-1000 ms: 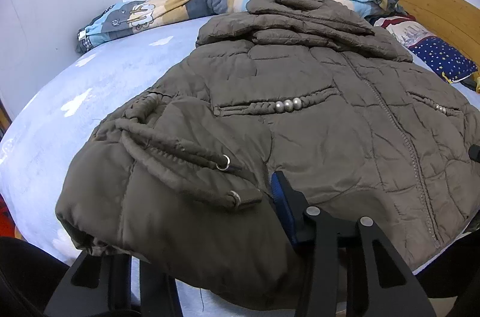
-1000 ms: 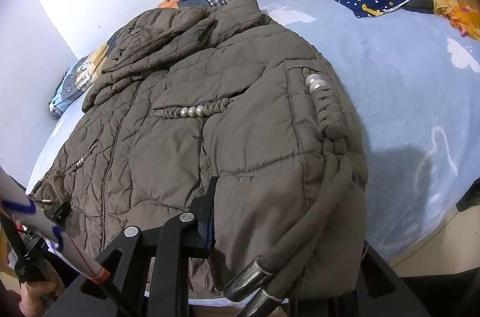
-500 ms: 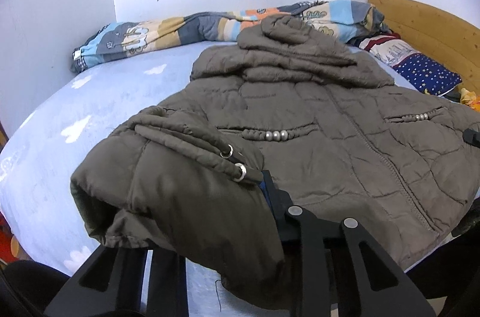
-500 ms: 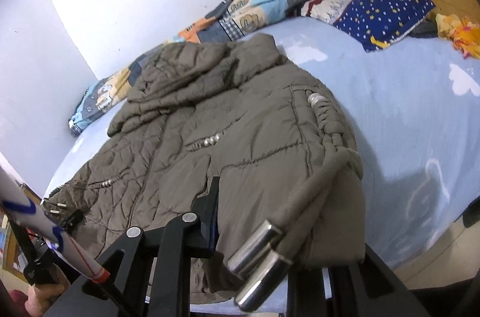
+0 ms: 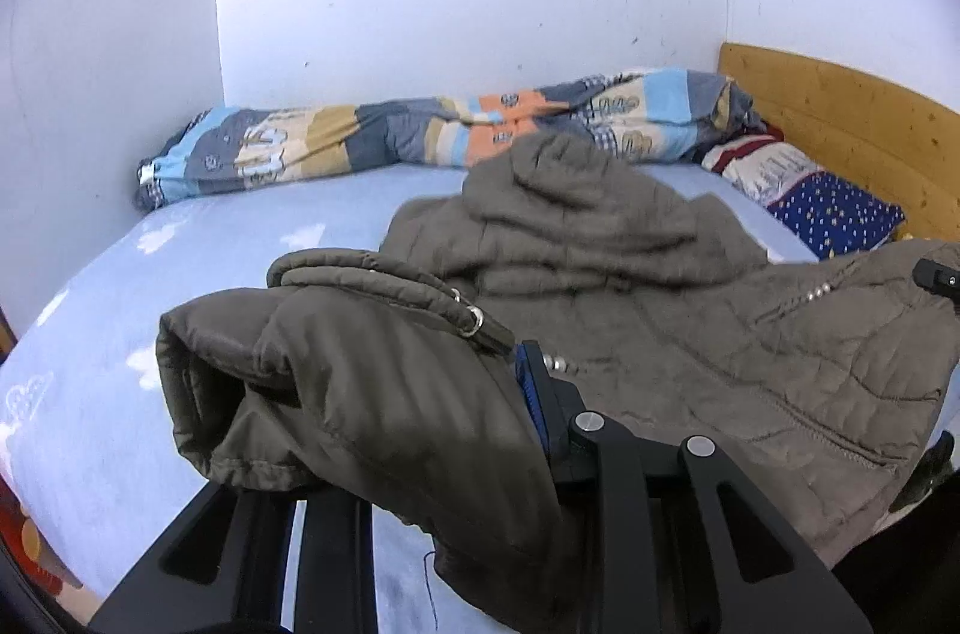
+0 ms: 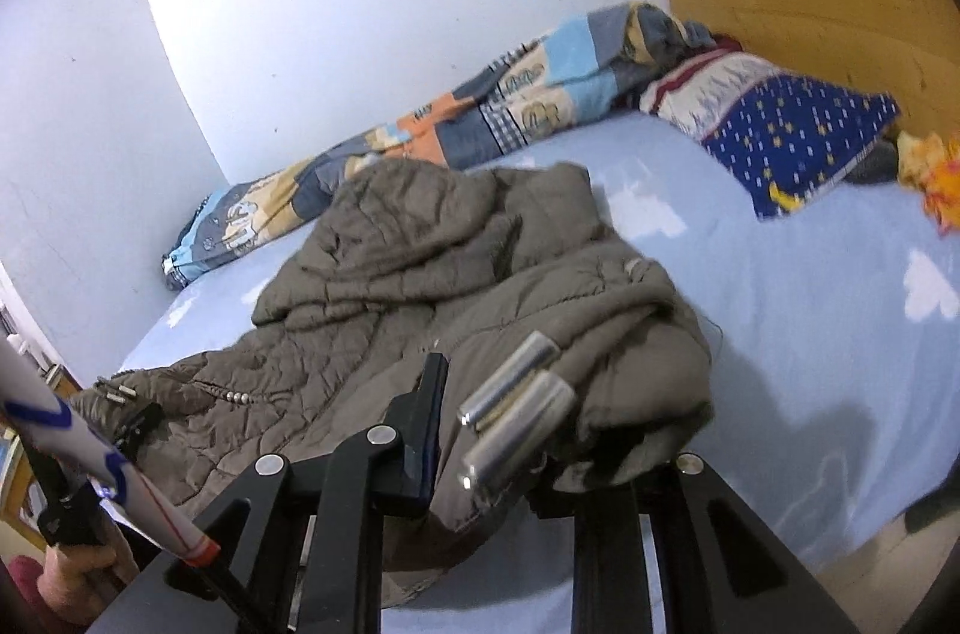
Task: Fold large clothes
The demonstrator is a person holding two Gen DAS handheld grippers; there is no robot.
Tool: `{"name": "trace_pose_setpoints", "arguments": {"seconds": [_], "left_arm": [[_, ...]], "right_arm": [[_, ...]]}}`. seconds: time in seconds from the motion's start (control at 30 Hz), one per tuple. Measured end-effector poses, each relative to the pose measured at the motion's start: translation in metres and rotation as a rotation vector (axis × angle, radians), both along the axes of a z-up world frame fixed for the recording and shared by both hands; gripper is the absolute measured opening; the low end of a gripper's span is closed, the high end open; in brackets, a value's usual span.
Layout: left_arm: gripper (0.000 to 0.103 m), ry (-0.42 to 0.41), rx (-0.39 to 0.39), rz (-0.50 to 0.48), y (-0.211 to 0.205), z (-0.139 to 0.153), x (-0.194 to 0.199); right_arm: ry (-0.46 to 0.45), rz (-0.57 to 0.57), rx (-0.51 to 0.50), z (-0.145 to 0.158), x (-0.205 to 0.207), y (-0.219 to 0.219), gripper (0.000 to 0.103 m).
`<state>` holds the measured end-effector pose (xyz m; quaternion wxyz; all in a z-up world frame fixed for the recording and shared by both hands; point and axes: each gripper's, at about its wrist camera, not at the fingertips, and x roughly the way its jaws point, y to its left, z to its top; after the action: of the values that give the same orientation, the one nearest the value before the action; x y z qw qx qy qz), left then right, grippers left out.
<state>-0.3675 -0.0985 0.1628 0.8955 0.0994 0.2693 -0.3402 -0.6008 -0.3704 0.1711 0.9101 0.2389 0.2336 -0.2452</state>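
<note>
the jacket [image 5: 630, 274] bunches over the left gripper [image 5: 420, 430], so one finger's buried and you can't see the pads. same deal with the right gripper [image 6: 510, 454], and the hood's motion-blurred.

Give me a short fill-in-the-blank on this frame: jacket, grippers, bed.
1. Each gripper is shut on the ____ of the jacket.
2. The jacket's colour is ____.
3. The right gripper holds cloth beside two ____ cord ends.
4. The headboard is made of ____.

Missing words: hem; brown; metal; wood
</note>
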Motion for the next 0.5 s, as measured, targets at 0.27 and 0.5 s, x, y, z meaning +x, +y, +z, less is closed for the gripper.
{"name": "trace_pose_setpoints", "arguments": {"seconds": [0.27,0.5], "left_arm": [[0.027,-0.031,-0.035,0.000,-0.027,0.039,0.033],[0.027,-0.036,-0.062,-0.001,-0.059,0.067,0.079]], "right_arm": [[-0.015,0.013,-0.064,0.040,0.026,-0.019,0.022],[-0.039,0.013,-0.104,0.074,0.061,-0.053,0.022]]}}
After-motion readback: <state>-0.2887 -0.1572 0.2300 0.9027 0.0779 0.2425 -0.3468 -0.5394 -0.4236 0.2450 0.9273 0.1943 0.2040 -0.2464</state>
